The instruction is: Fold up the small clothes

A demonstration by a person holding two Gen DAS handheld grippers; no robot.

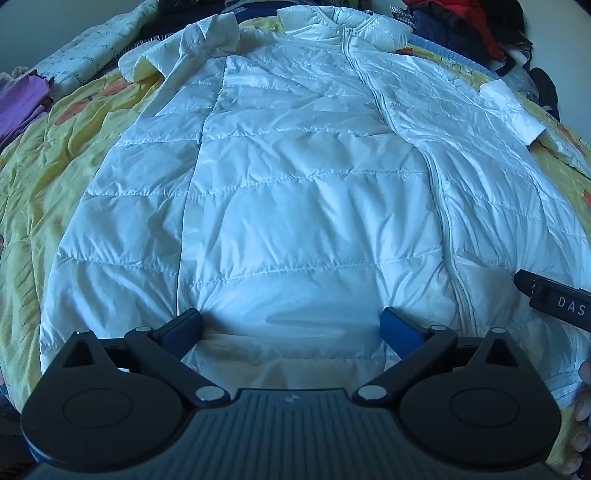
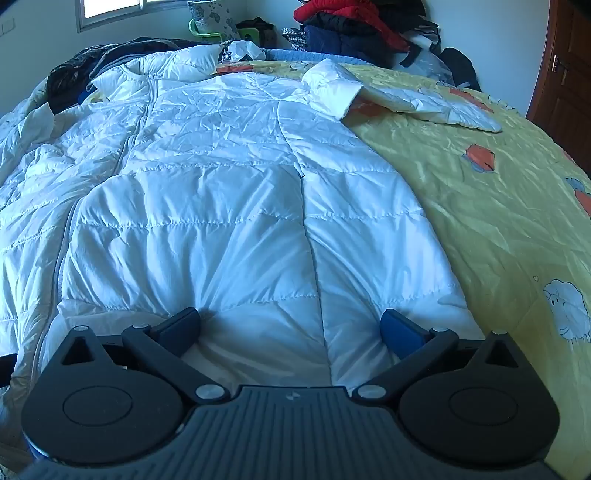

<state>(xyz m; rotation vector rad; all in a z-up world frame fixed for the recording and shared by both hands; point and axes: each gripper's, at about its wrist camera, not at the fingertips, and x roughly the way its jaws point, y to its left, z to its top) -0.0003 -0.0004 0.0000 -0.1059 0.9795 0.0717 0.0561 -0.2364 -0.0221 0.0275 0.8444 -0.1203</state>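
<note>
White quilted nylon fills both of my views: a puffer jacket (image 1: 295, 192) lies flat, front up and zipped, on a bed covered by a yellow quilt (image 2: 498, 221) printed with sheep and orange shapes; the collar points away from me and the hem lies nearest my tools. My left gripper (image 1: 291, 325) sits at the hem on the jacket's left half, its two blue fingers spread wide and holding nothing; I cannot tell whether the fingertips (image 1: 397, 325) press into the fabric or only rest against it. My right gripper (image 2: 291, 325) sits at the hem on the other half, its fingers likewise spread wide and empty. Both sleeves (image 2: 332, 88) are bent across the shoulders, their cuffs showing a pale lining; beyond the right cuff a second white piece (image 2: 436, 107) lies on the quilt, and I cannot make out whether it belongs to the jacket. There is no box or basket in view; at the head of the bed a loose heap of red and dark clothes (image 2: 351, 26) is piled up, its top cut off by the frame. In the left view purple cloth (image 1: 22, 107) shows at the edge, half cropped; the tip of the right tool and some bare fingers enter at the right margin. A wooden door (image 2: 565, 74) and a window corner are partly cut off.
</note>
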